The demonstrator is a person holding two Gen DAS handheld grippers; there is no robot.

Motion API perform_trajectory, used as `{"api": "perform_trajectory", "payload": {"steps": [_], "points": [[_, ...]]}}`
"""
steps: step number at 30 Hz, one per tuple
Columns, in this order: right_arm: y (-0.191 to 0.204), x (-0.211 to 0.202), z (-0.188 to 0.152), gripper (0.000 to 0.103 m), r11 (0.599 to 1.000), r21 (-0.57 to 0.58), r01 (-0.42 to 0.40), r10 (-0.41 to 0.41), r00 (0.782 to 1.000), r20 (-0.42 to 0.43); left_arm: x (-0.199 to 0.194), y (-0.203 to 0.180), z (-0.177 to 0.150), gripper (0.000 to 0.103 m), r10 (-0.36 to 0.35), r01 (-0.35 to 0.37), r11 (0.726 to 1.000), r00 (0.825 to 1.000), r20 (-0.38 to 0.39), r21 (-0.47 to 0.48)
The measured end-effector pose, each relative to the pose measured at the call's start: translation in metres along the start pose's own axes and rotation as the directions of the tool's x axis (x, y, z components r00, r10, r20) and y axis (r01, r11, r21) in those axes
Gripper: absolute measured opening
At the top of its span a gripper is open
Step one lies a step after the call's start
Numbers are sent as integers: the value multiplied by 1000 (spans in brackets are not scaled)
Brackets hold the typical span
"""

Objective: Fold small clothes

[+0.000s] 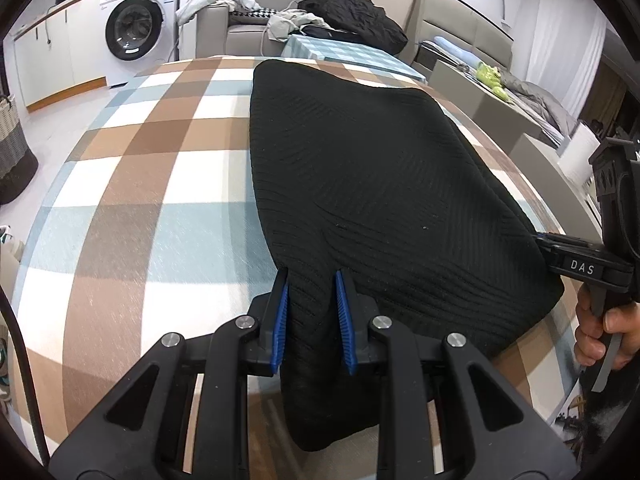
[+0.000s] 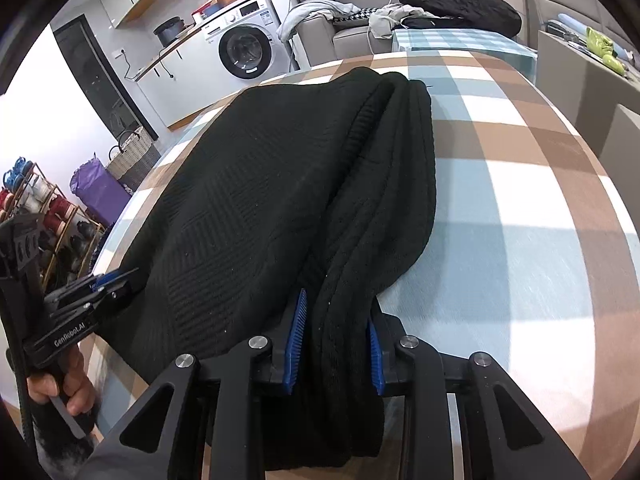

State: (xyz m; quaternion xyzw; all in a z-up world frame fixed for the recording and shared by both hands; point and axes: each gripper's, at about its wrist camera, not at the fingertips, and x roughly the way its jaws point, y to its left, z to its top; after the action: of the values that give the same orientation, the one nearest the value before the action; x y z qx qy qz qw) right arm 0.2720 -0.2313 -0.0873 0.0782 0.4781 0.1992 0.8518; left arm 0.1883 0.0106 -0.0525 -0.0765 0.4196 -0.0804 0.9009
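The black sweater (image 1: 360,168) lies on the checked table (image 1: 132,184). The left gripper (image 1: 312,280) jaws pinch its near left corner. The right gripper (image 2: 336,308) jaws pinch its bunched near right edge.

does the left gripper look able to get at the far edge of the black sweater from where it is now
Probably not right away: the left gripper is clamped on the near edge of the black sweater, as is the right gripper. Nothing lies on the checked tablecloth beside it, so the path looks free after letting go.
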Motion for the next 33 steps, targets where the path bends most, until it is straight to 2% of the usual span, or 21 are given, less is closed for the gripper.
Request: {"api": "perform_trajectory", "payload": {"steps": [6,9,11,14,17,18,20,23,26,28,29,30,32,33], "points": [[-4,-8,4,28,1000,23,2,-2,1000,3,1,6,-2,19,-10,10,1000,1000,-1,-18],[-10,-19,-4,21,999,36,9,-8,1000,-2,-1,7,-5,19,-12,12,1000,1000,1,-26],[-16,-24,-9,21,998,55,11,-11,1000,1,-2,7,-6,19,-13,13,999,1000,0,-32],[-21,-34,-15,22,994,102,-32,31,999,13,-3,7,-7,19,-13,13,999,1000,-2,-36],[-23,-43,-15,33,990,123,-66,62,997,36,-8,9,-11,20,-20,20,999,1000,-6,-45],[-23,-48,-15,46,989,124,-82,77,996,48,-10,10,-12,20,-24,24,998,1000,-5,-52],[-19,-57,-15,50,988,104,-113,105,991,80,-14,12,-15,21,-35,35,998,999,-7,-60],[-8,-59,-16,60,990,61,-125,120,989,83,-20,13,-19,24,-44,43,997,999,-3,-65],[-1,-52,-19,61,992,40,-121,118,991,68,-29,13,-24,35,-43,44,997,999,10,-63],[0,-49,-21,62,992,38,-118,115,991,66,-38,12,-29,50,-22,24,998,999,35,-59],[0,-49,-23,63,993,39,-111,108,992,69,-41,12,-30,63,-14,17,998,999,43,-53],[-1,-49,-24,64,993,40,-110,106,991,78,-46,11,-32,71,-7,10,999,998,58,-47],[-1,-53,-27,69,993,42,-110,105,988,113,-55,11,-36,79,0,5,999,996,93,-46],[-1,-54,-28,76,993,37,-111,106,986,126,-60,10,-38,84,8,-4,999,993,114,-35]]}}
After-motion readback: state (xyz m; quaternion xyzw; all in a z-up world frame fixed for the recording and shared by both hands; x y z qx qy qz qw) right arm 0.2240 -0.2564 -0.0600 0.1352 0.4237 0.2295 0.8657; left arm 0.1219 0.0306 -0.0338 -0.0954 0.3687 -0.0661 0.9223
